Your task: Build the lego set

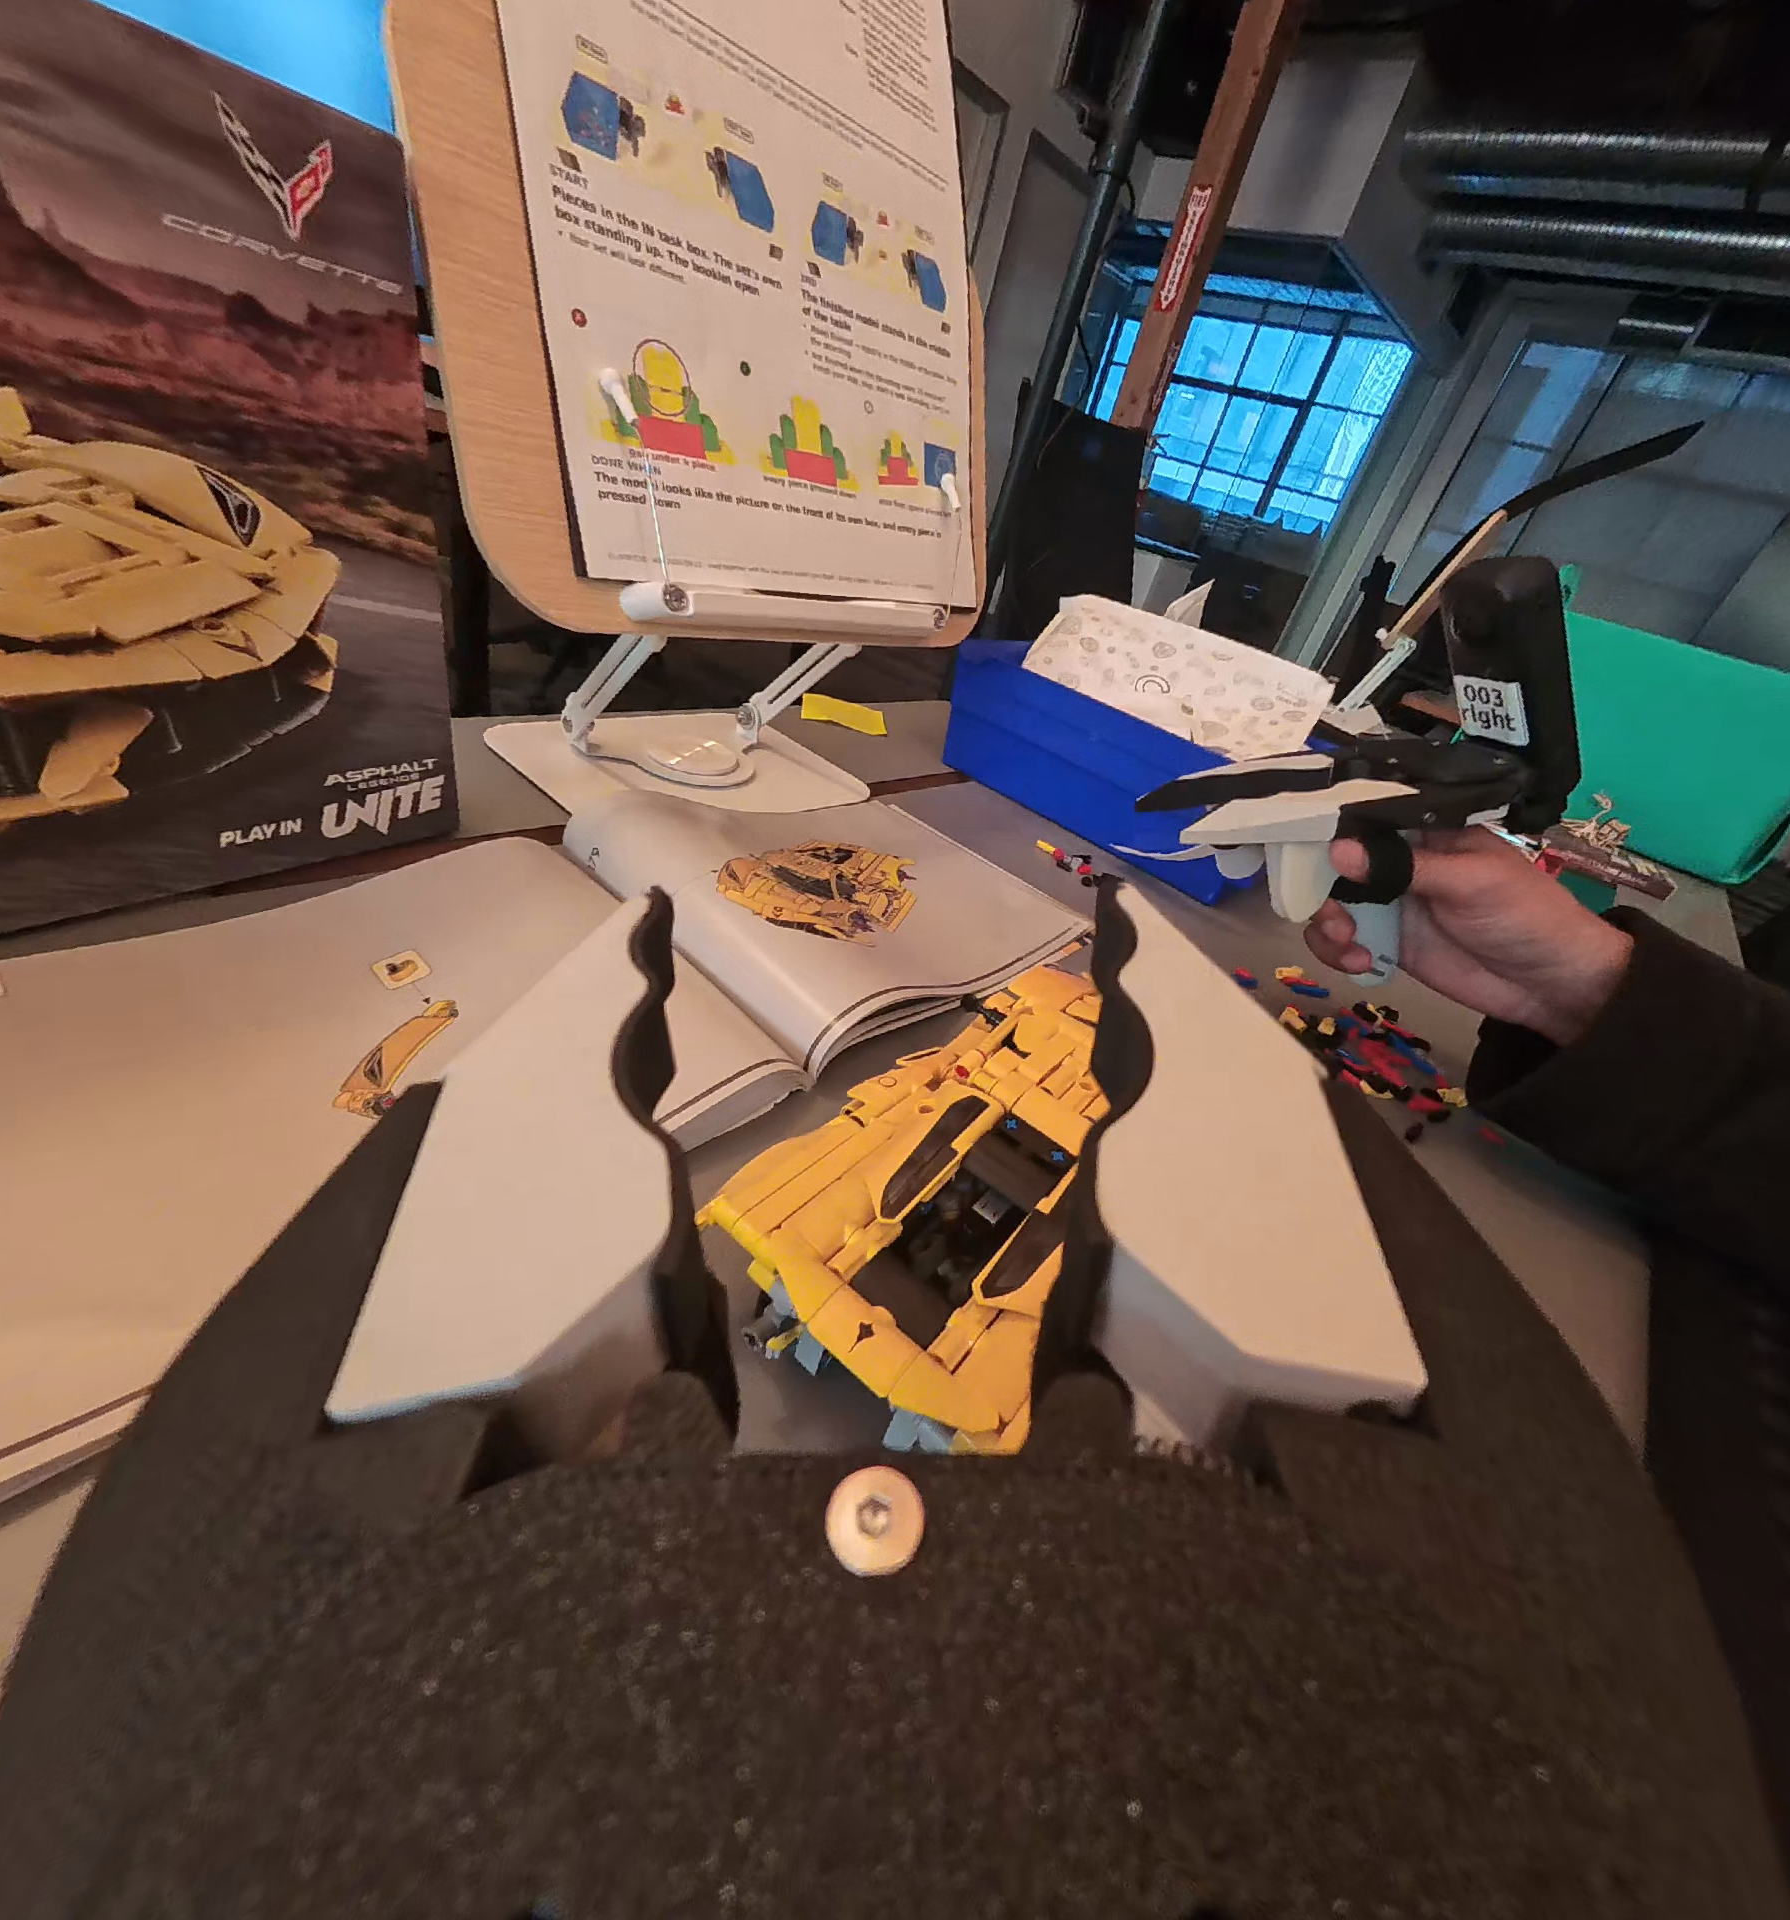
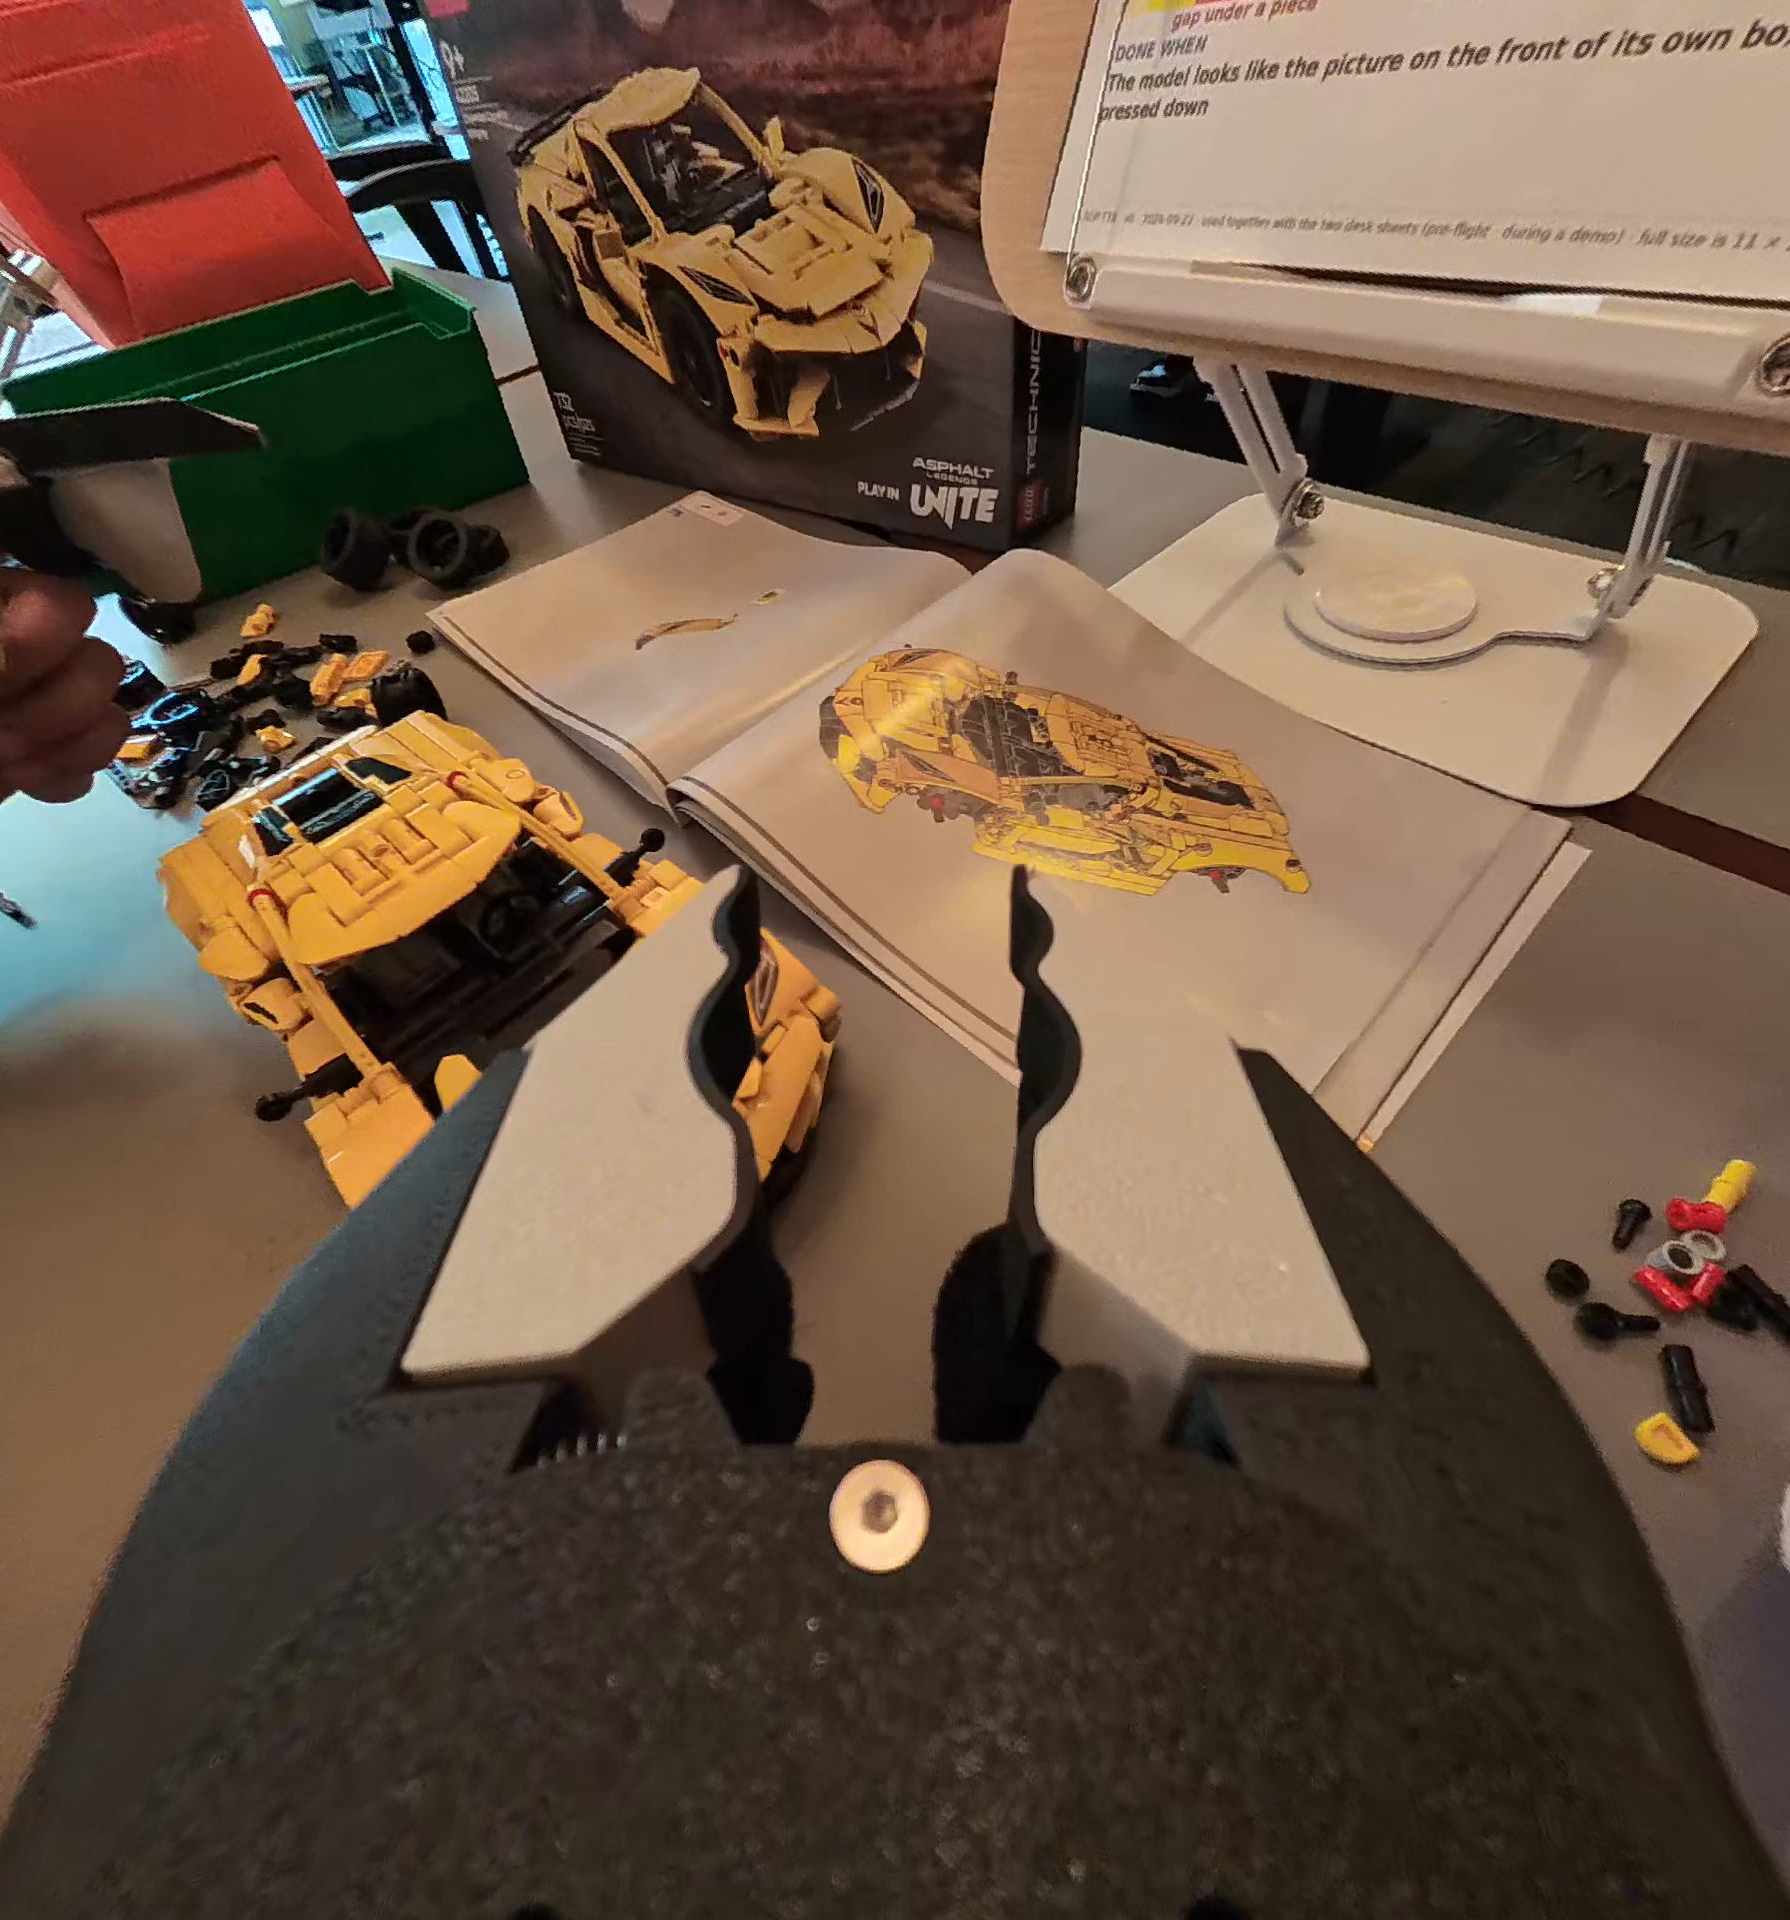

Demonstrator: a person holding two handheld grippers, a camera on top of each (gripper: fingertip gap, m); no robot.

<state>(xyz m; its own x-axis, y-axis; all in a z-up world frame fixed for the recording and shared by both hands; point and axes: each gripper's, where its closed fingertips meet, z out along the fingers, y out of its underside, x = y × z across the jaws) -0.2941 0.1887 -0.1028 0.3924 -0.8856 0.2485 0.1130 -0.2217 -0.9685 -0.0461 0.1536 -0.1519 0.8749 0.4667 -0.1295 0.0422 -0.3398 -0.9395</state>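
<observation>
A part-built yellow Lego car (image 1: 922, 1195) lies on the grey table. It also shows in the right wrist view (image 2: 403, 883). My left gripper (image 1: 878, 896) is open and hovers just over the car, which shows between its fingers. My right gripper (image 2: 878, 881) is open and empty, above the table between the car and the open instruction booklet (image 2: 974, 748). The right gripper also shows in the left wrist view (image 1: 1166, 819), held in a hand at the right, above the table.
The set's box (image 2: 766, 260) and a white stand with a sheet (image 1: 725, 312) are at the back. Black tyres (image 2: 413, 545) and loose pieces (image 2: 247, 707) lie by a green bin (image 2: 278, 416). Small pins (image 2: 1680, 1278) lie at right. A blue bin (image 1: 1078, 748) holds a paper bag. Spacing between my two grippers at the tips: around 25 cm.
</observation>
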